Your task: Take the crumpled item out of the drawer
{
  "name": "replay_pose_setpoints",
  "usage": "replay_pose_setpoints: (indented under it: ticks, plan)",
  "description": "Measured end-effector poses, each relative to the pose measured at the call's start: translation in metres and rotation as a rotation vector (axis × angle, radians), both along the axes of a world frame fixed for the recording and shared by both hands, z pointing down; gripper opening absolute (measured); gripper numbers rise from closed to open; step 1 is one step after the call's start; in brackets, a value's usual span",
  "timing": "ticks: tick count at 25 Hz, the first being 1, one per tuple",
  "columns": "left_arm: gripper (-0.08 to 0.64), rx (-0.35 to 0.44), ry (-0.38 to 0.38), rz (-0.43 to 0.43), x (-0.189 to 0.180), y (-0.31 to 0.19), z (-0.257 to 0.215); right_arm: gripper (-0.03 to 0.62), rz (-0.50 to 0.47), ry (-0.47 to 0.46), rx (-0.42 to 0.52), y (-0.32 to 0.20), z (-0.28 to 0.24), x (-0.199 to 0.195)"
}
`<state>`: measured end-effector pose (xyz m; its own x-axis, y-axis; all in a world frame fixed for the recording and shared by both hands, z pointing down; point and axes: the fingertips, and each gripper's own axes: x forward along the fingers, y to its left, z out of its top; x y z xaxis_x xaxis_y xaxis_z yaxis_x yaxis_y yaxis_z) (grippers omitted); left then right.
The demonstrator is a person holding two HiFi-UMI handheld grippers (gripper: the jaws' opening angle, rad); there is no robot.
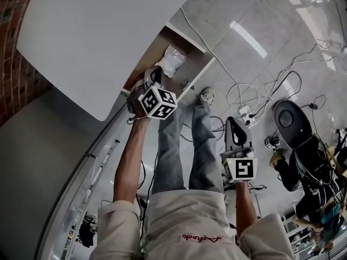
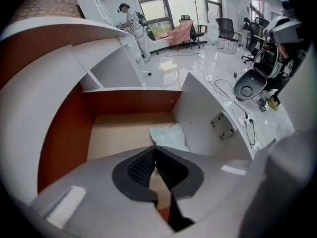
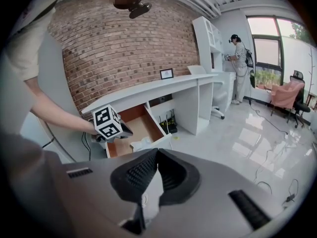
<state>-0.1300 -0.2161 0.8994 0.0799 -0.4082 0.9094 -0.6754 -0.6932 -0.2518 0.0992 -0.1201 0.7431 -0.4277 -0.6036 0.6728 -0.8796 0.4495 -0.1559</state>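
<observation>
The crumpled white item lies in the open drawer under the white desk. In the left gripper view the crumpled item rests on the drawer's tan floor, near the right wall. My left gripper hangs over the drawer's near end, shut and empty; its tips meet just short of the item. My right gripper is held low over the floor, away from the drawer, shut with nothing in it. In its own view, the left gripper's cube, the drawer and the item show beyond the tips.
The white desk top overhangs the drawer, against a brick wall. Cables and a power strip lie on the glossy floor, beside a black rounded device. A person stands far off by the windows, near office chairs.
</observation>
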Motion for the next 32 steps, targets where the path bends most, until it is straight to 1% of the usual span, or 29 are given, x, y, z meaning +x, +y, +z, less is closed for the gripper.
replay_pose_setpoints:
  ticks: [1, 2, 3, 4, 7, 9, 12, 14, 17, 20, 21, 24, 32]
  plan:
    - [-0.009, -0.007, 0.001, -0.002, -0.001, -0.003, 0.005, 0.012, -0.003, 0.001, -0.004, 0.000, 0.000, 0.000]
    - [0.007, -0.015, 0.007, -0.007, -0.001, -0.006, 0.010, 0.012, -0.007, -0.005, 0.000, 0.000, 0.000, 0.001]
    - [0.043, -0.027, 0.015, -0.014, -0.001, -0.009, 0.015, 0.012, -0.014, -0.012, 0.010, -0.001, 0.001, 0.001]
    - [0.062, -0.042, 0.020, -0.019, -0.001, -0.011, 0.021, 0.012, -0.024, -0.017, 0.020, -0.002, 0.001, 0.001]
    - [0.139, -0.117, 0.019, -0.025, -0.003, -0.010, 0.042, 0.012, -0.019, -0.018, 0.013, -0.005, 0.002, 0.001]
    - [0.143, -0.148, 0.019, -0.029, -0.004, -0.010, 0.052, 0.012, -0.007, -0.020, 0.001, -0.007, 0.002, 0.001]
    - [0.141, -0.155, 0.029, -0.039, -0.004, -0.013, 0.058, 0.012, -0.003, -0.025, -0.009, -0.009, 0.003, 0.001]
    - [0.141, -0.175, 0.039, -0.044, -0.002, -0.013, 0.064, 0.012, -0.007, -0.029, -0.012, -0.011, 0.004, 0.000]
    - [0.141, -0.170, 0.037, -0.043, -0.003, -0.017, 0.066, 0.012, -0.017, -0.052, -0.006, -0.012, 0.004, -0.003]
    - [0.140, -0.179, 0.040, -0.046, -0.003, -0.024, 0.069, 0.012, -0.022, -0.043, -0.013, -0.015, 0.007, -0.002]
    - [0.133, -0.186, 0.042, -0.049, -0.002, -0.025, 0.071, 0.012, -0.023, -0.042, -0.013, -0.016, 0.007, -0.002]
    - [0.072, -0.185, 0.037, -0.046, -0.003, -0.029, 0.073, 0.012, -0.020, -0.057, -0.008, -0.019, 0.005, -0.005]
    - [0.067, -0.218, 0.037, -0.030, -0.001, -0.028, 0.082, 0.012, -0.042, -0.041, -0.028, -0.019, 0.011, -0.006]
